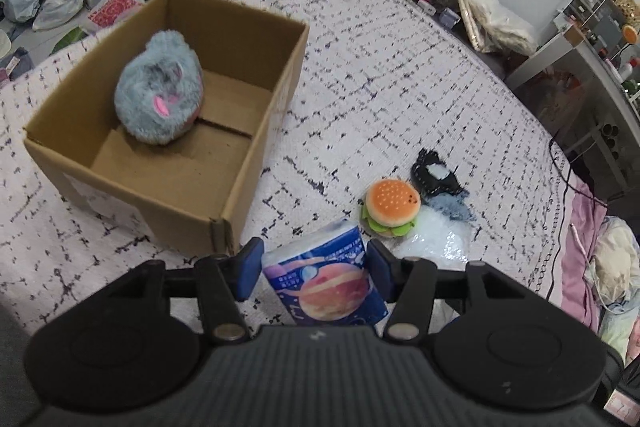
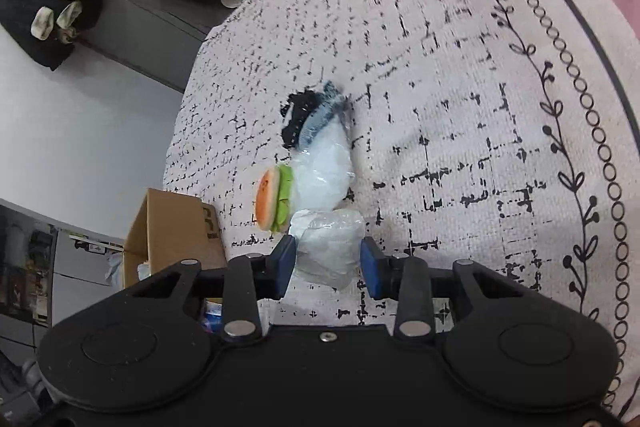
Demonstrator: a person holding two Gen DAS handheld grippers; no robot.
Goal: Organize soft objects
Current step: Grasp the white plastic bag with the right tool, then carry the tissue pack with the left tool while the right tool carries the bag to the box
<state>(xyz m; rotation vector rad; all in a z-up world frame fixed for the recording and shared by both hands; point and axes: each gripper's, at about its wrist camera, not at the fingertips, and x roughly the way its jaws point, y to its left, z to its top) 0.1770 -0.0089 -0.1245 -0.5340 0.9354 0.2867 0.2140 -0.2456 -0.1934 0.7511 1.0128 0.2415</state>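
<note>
We're looking down the left gripper (image 1: 314, 269) at a bed w/ a speckled white cover (image 1: 400, 75). Its blue pads are pressing both sides of a blue tissue pack (image 1: 324, 279) w/ a planet print, so it's gripping that pack, jaws partway apart. The pack is hanging just off the near right corner of the cardboard box (image 1: 240, 187), which is sitting toward the cover's left side. Inside the box, a fluffy grey plush (image 1: 160, 95) is lying against the left wall. Beyond the pack, a burger plush (image 1: 392, 207) is resting on the cover, touching a clear plastic bag (image 1: 436, 235); a black-and-grey cloth item (image 1: 436, 179) is lying just behind it.

In the right wrist view, the right gripper (image 2: 328, 263) is straddling a clear-wrapped white soft bundle (image 2: 330, 247). The left pad is touching it, the right pad looks just at its edge, so we can't tell for sure if it's clamped. That bundle is lying on the cover just beside the burger plush (image 2: 274, 203) and a second clear bag (image 2: 324, 175), w/ the dark cloth item (image 2: 308, 119) farther on. The box (image 2: 172, 235) is showing at the cover's far-left edge
</note>
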